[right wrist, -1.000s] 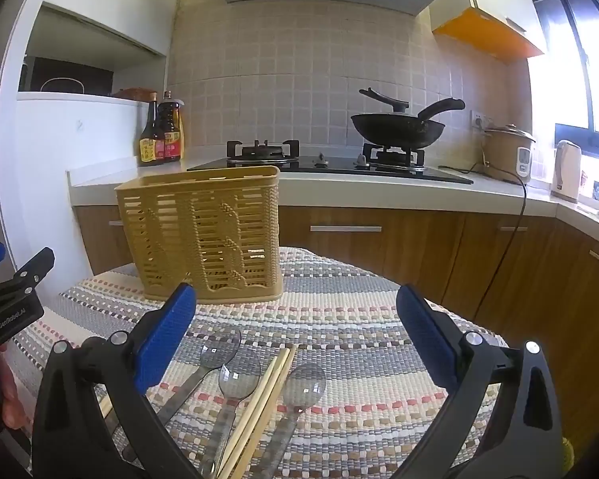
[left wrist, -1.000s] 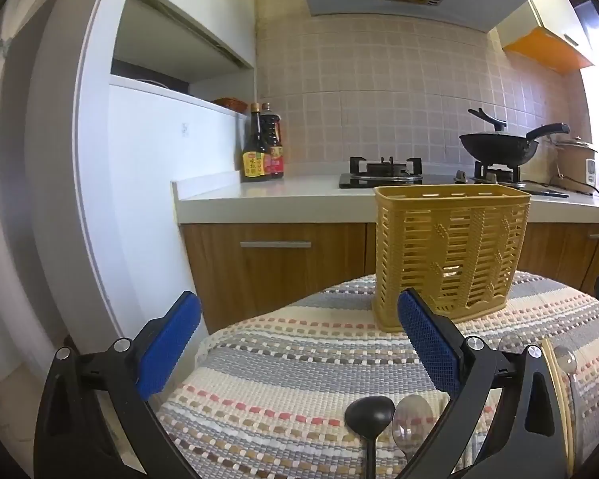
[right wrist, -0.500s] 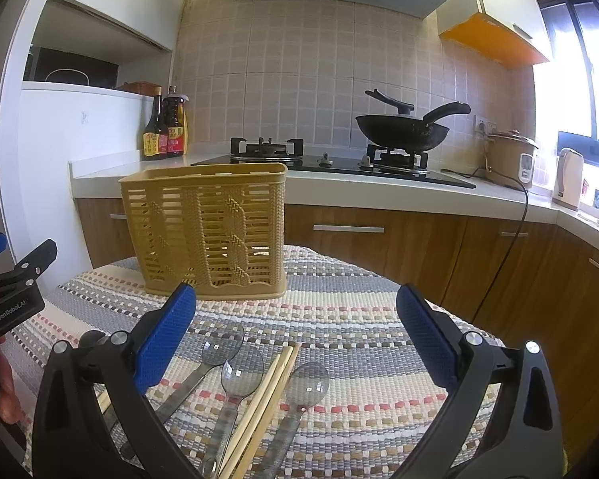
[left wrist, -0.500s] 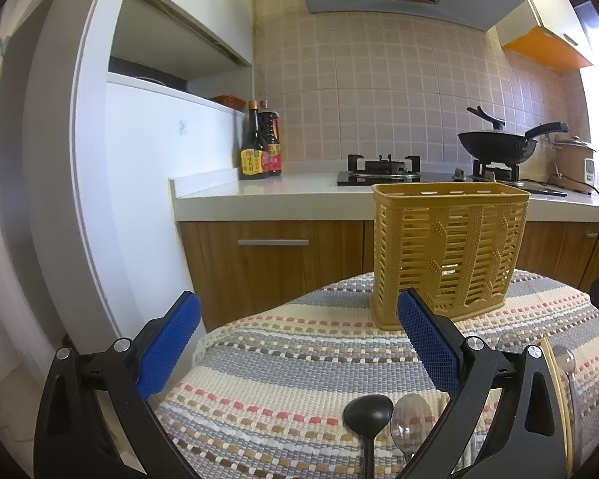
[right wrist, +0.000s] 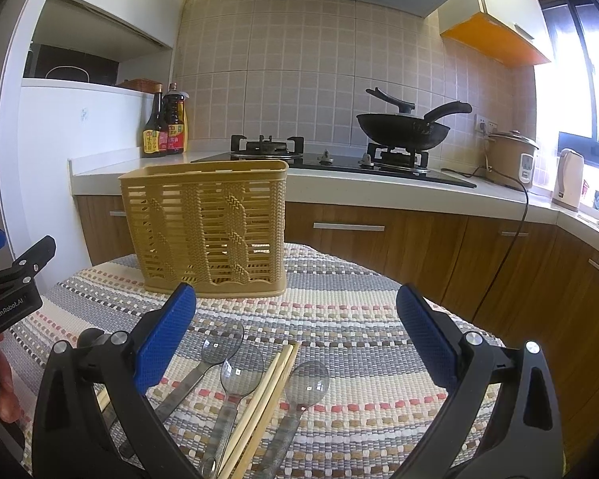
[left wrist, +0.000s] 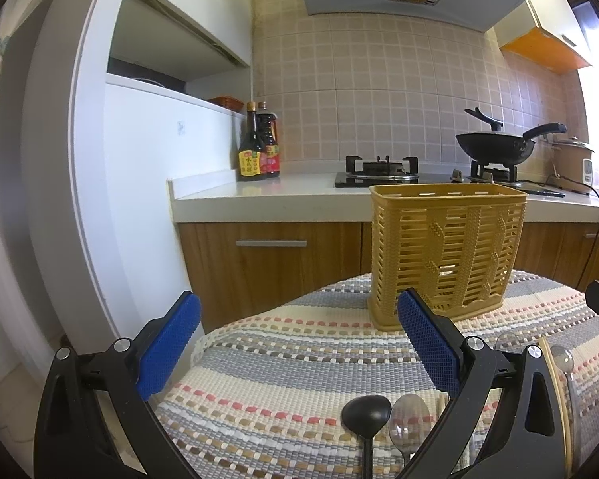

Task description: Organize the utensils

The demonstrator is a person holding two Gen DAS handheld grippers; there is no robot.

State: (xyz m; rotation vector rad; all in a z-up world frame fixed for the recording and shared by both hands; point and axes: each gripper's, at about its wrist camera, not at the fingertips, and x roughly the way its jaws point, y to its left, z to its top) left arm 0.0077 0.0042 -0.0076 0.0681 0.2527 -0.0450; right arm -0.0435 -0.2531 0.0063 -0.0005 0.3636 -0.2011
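Yellow plastic lattice forms the basket (right wrist: 207, 223), which stands upright on the striped woven mat (right wrist: 359, 319) covering the surface and looks empty through its slats. Every utensil lies flat on the near side of the basket: three clear spoons (right wrist: 235, 371), a pair of chopsticks (right wrist: 265, 391), and a black ladle (left wrist: 365, 409). The left claw (left wrist: 299, 343) and right claw (right wrist: 295, 339) both hover spread apart, gripping nothing. By my reading, sorting has not begun; everything remains to go in.
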